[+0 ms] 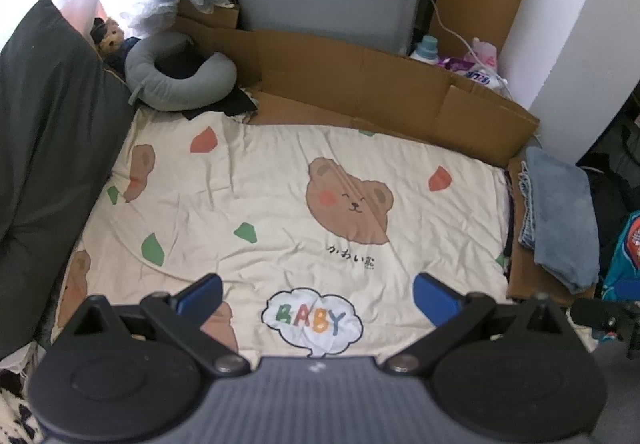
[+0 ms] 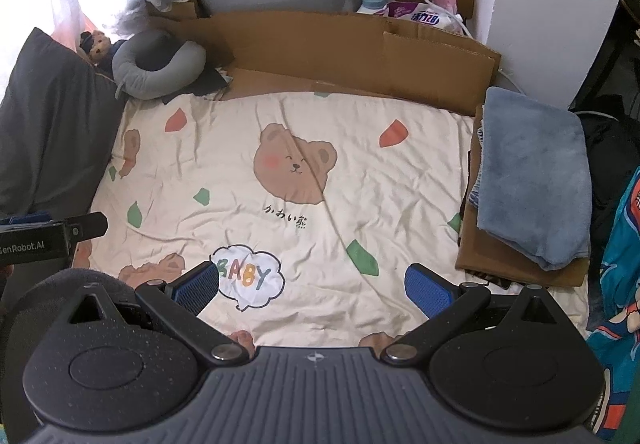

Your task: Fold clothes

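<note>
Left wrist view shows the left gripper (image 1: 318, 294) with fingers spread wide, holding nothing, above the bear-print sheet (image 1: 280, 196); right gripper (image 2: 312, 286) likewise gapes empty; folded blue clothes (image 2: 532, 180) sit stacked on cardboard (image 2: 500, 264) at the sheet's right edge, probably set aside to leave the sheet bare for folding.

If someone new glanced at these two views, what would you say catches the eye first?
Probably the cream bear-print blanket spread flat across the middle, with its big brown bear face and a "BABY" cloud near the open left gripper and right gripper. Next, the folded blue towel stacked at the blanket's right edge, and the grey U-shaped pillow at the far left corner.
</note>
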